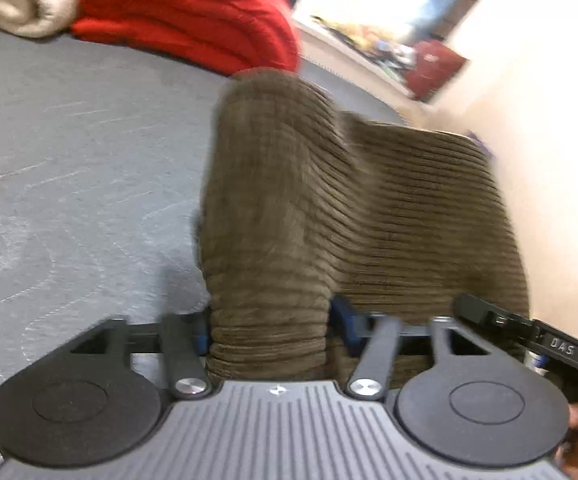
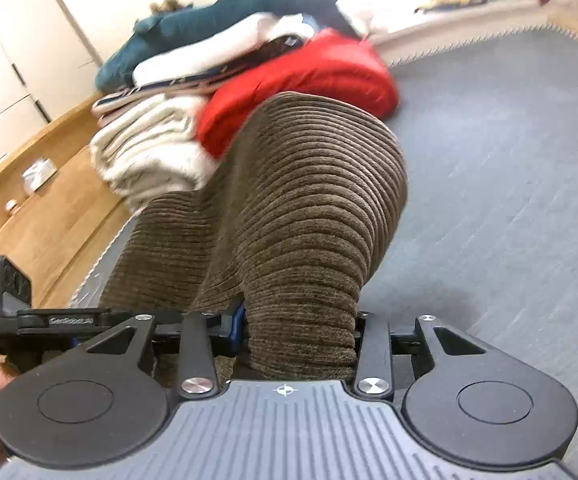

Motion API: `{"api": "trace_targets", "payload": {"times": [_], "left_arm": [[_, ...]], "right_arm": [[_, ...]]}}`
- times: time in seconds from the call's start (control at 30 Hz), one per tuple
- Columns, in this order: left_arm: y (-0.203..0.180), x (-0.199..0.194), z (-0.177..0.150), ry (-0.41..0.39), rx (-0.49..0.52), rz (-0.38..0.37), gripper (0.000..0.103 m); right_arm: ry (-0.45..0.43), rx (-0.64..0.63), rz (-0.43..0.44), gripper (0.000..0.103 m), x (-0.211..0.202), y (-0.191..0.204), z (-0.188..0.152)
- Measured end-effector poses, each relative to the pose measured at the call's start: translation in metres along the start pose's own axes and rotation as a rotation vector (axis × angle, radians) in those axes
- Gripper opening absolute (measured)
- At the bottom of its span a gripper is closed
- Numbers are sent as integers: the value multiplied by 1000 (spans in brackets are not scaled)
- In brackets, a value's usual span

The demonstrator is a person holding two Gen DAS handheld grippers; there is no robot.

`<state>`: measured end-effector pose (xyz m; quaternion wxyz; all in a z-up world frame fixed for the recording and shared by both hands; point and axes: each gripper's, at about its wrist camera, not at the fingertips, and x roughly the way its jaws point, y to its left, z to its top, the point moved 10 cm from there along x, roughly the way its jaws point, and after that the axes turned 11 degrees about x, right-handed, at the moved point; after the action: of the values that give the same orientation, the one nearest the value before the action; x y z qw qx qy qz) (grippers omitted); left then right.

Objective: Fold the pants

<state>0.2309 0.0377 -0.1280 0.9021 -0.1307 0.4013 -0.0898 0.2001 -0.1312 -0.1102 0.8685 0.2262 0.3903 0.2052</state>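
The brown corduroy pants (image 1: 313, 208) hang bunched between my two grippers above the grey quilted mattress (image 1: 69, 168). My left gripper (image 1: 269, 332) is shut on a thick fold of the pants; the fabric hides its fingertips. In the right wrist view my right gripper (image 2: 297, 328) is shut on another thick fold of the pants (image 2: 301, 208). The other gripper shows at the edge of each view, to the right (image 1: 529, 332) and to the left (image 2: 49, 316). The frames are blurred by motion.
A folded red garment (image 1: 185, 12) (image 2: 301, 84) and a cream blanket (image 1: 21, 0) (image 2: 149, 148) lie stacked at the far side of the mattress (image 2: 509, 160), with teal and white clothes (image 2: 193, 40) behind. A wooden ledge (image 2: 41, 184) runs along the left.
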Motion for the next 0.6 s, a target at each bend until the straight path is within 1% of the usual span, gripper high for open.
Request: {"api": "trace_targets", "payload": {"times": [0.03,0.07,0.1,0.13,0.17,0.2,0.23,0.27,0.33,0.37,0.4,0.43,0.47,0.5,0.53,0.6], "left_arm": [[10,7,-6,20,11,115,73],[17,10,-10,44,42,226,72],[19,10,-10,47,68,284,70],[17,8,-9,36,77,287,64],[10,6,-7,23,79,260,58],[0,5,-5,8,87,217,54],[-11,2,-5,-6,115,168,47],[-20,2,-5,-9,146,142,40],[-40,4,-10,-1,225,92,29],[-53,11,-15,15,266,74,28],[-56,20,-26,76,311,89,28],[-54,35,-45,187,340,132,27],[-45,48,-64,285,353,171,28],[-40,56,-77,330,357,192,30],[-38,61,-83,347,347,199,33],[-45,59,-74,331,340,214,32]], "right_arm": [[-15,13,-106,63,5,-19,2],[-18,36,-232,72,9,-40,1],[-32,79,-387,74,8,-65,0],[-49,113,-469,68,3,-82,-1],[-60,150,-495,65,1,-91,-2],[-64,190,-467,62,-1,-95,0],[-64,212,-411,61,-3,-92,2],[-64,202,-375,60,-4,-87,4],[-47,103,-313,60,-3,-69,2],[-26,56,-304,60,1,-61,-2],[11,20,-311,60,4,-63,-10],[73,-4,-341,59,12,-66,-23],[165,-24,-390,58,18,-78,-38],[264,-43,-439,58,29,-89,-57],[295,-77,-449,58,37,-93,-68],[294,-124,-468,58,43,-89,-69]]}}
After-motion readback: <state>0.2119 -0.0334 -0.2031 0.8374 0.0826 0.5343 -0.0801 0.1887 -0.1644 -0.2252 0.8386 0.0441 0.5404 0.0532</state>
